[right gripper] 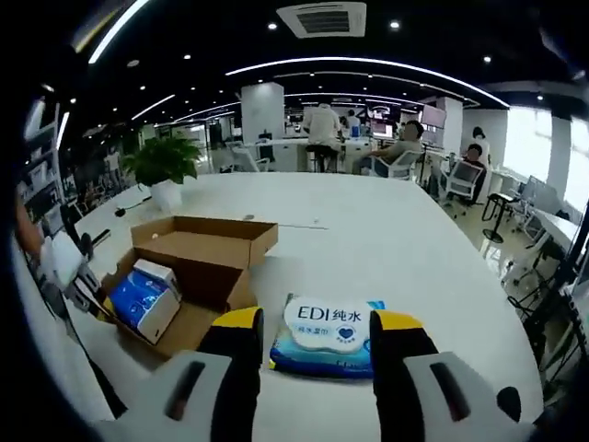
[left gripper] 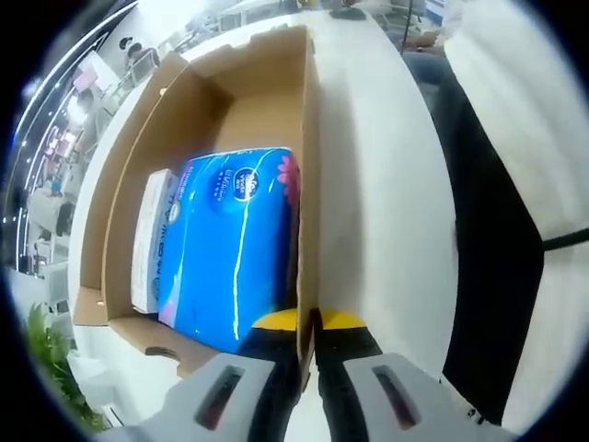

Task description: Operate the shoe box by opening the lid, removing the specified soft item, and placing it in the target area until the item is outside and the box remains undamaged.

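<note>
The brown shoe box (left gripper: 258,120) lies open on the white table. Inside it are a blue soft tissue pack (left gripper: 235,239) and a white carton (left gripper: 152,239) beside it. My left gripper (left gripper: 308,327) is shut on the box's side wall (left gripper: 309,184), one yellow-tipped jaw on each side of the cardboard. In the right gripper view the open box (right gripper: 207,241) sits to the left with the blue pack (right gripper: 136,299) in it and the left gripper (right gripper: 69,267) at its edge. A white-and-blue wipes pack (right gripper: 333,333) lies on the table outside the box, between the open jaws of my right gripper (right gripper: 317,331).
The long white table (right gripper: 386,239) stretches ahead and right of the box. A potted plant (right gripper: 164,161) stands at its far left end. Several people sit at desks (right gripper: 322,124) in the background. A person's dark clothing (left gripper: 488,230) is beside the table.
</note>
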Tool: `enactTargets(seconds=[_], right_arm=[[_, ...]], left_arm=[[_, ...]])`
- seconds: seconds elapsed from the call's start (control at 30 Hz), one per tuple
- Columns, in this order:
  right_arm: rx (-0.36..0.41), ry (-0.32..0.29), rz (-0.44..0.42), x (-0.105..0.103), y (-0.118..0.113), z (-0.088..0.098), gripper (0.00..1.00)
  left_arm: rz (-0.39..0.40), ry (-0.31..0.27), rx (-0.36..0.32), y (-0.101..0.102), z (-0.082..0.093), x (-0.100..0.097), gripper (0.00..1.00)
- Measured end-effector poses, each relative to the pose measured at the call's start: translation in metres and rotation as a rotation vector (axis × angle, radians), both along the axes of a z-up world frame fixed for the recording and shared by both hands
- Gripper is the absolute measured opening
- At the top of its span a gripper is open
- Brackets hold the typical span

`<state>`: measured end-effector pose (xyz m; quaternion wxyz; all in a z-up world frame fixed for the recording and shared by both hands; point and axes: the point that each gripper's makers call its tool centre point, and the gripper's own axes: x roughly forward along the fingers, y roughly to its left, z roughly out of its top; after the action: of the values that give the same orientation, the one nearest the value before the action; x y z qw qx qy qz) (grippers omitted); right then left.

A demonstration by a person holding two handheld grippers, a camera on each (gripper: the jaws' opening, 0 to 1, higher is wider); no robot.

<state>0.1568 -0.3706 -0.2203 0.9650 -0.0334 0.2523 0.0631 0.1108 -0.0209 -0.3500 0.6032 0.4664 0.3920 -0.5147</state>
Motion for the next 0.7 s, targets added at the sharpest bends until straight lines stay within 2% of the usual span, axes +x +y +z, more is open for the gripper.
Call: enactTargets(seconds=[0.17,0.3,0.4,0.5,0.7], right_arm=[[-0.026,0.027,0.014,-0.003,0.003,-0.006,0.43],[-0.031,0.068,0.023,-0.007,0.004,-0.011,0.32],[-0.032,0.06,0.043,-0.006,0.008,-0.009,0.32],[0.021,0.059,0.046,-0.003,0.011,-0.009,0.32],[0.026,0.051,0.078,-0.003,0.021,-0.005,0.34]], left_arm=[[0.0,-0.012,-0.004,0.0,0.0,0.0,0.05],[0.005,-0.009,-0.004,0.0,0.0,0.0,0.05],[0.0,-0.011,-0.008,0.0,0.0,0.0,0.05],[-0.002,-0.016,-0.008,0.0,0.0,0.0,0.05],[-0.005,-0.017,-0.01,0.0,0.001,0.0,0.05]])
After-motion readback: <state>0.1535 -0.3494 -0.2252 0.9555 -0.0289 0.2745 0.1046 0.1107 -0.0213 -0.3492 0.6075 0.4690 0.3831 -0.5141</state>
